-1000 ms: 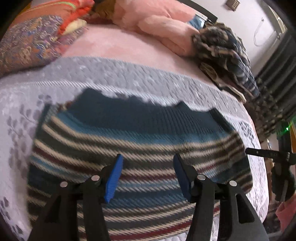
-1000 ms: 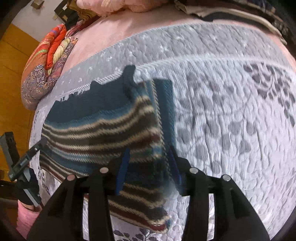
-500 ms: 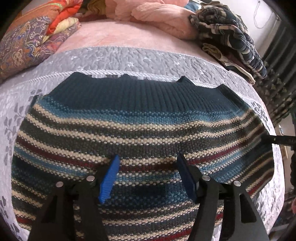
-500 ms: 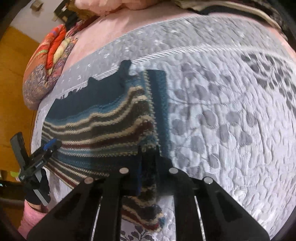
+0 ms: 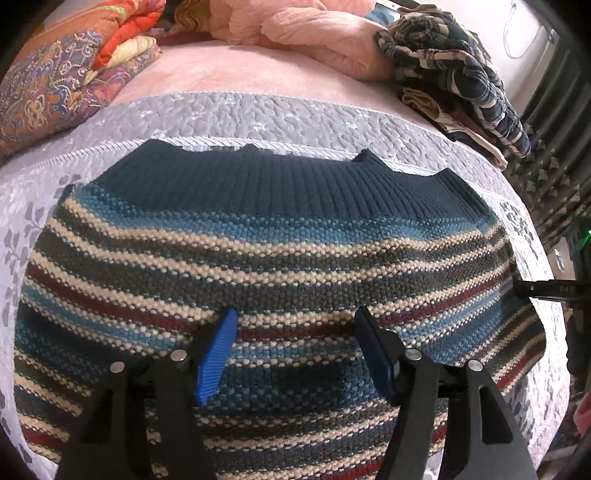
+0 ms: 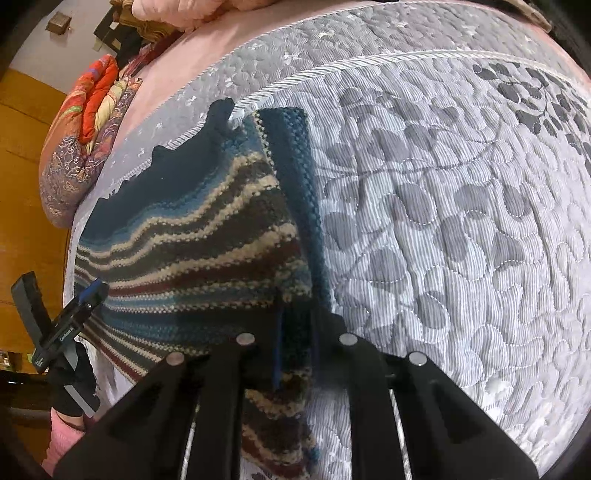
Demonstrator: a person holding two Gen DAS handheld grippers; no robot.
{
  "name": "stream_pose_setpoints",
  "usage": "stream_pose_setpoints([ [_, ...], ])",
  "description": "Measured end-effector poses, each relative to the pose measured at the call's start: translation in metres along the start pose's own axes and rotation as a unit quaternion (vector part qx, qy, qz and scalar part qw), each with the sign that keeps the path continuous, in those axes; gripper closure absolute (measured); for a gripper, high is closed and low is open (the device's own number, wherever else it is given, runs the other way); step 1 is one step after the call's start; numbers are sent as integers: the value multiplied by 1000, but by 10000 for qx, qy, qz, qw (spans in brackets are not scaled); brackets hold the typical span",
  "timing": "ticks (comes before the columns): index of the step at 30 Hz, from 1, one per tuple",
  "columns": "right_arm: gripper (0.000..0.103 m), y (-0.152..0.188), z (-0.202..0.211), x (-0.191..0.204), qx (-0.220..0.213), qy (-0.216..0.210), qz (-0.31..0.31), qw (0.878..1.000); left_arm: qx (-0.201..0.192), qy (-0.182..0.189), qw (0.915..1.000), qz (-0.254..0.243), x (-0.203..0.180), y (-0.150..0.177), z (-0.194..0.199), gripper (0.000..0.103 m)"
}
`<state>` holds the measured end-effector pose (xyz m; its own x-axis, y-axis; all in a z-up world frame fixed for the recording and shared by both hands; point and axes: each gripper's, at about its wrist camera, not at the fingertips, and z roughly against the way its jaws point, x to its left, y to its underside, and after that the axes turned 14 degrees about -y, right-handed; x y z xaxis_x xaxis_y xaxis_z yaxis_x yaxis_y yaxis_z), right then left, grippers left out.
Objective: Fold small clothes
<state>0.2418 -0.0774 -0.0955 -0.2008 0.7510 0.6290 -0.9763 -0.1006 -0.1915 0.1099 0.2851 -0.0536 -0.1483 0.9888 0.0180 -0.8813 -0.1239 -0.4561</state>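
Note:
A small striped knit sweater with a dark blue ribbed band at its far edge lies flat on the grey quilted bedspread. My left gripper hovers open just above its near middle, nothing between the blue pads. In the right wrist view the same sweater lies to the left, and my right gripper is shut on its right edge, with knit fabric pinched between the fingers. The left gripper shows at the sweater's far left side in that view, held by a gloved hand.
Patterned cushions lie at the far left, a pink blanket at the back, and a pile of dark plaid clothes at the back right. The bed's right edge drops off near a dark curtain. Bare quilt stretches to the sweater's right.
The right gripper has gone from open to shut on the sweater's right edge. The left gripper has come lower and closer over the sweater, staying open.

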Motion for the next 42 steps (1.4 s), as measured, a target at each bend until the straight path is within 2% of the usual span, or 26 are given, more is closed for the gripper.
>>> stream_pose_setpoints([
  [3, 91, -1, 0, 0, 9, -14, -39, 10000, -13, -7, 10000, 26, 0, 1, 0, 36],
  [5, 86, -2, 4, 0, -11, -93, -83, 9999, 10, 9, 10000, 60, 0, 0, 0, 36],
  [8, 69, -3, 17, 2, -120, -188, -124, 9997, 79, 33, 9999, 150, 2, -3, 3, 36],
  [10, 53, -3, 26, 2, -206, -178, -100, 9996, 103, 87, 9996, 241, 3, -4, 8, 36],
  [12, 47, -2, 32, -2, -225, -229, -157, 9994, 113, 164, 9994, 299, 3, -3, 10, 36],
  [19, 45, 7, 20, -22, 43, -500, -441, 9978, 84, 118, 9997, 186, -5, -1, 10, 36],
  [31, 42, 5, 7, -28, -130, -913, -562, 9942, 90, 169, 9996, 217, -3, 1, 2, 33],
  [36, 55, 0, -3, -20, -37, -1291, -568, 9900, 78, 204, 9996, 194, -2, 2, 2, 32],
  [39, 55, -1, -13, -13, 22, -1227, -478, 9913, 81, 248, 9994, 215, -1, 2, 2, 32],
  [42, 65, -1, -13, -11, -28, -1256, -491, 9909, 75, 269, 9994, 193, 0, 2, 2, 32],
])
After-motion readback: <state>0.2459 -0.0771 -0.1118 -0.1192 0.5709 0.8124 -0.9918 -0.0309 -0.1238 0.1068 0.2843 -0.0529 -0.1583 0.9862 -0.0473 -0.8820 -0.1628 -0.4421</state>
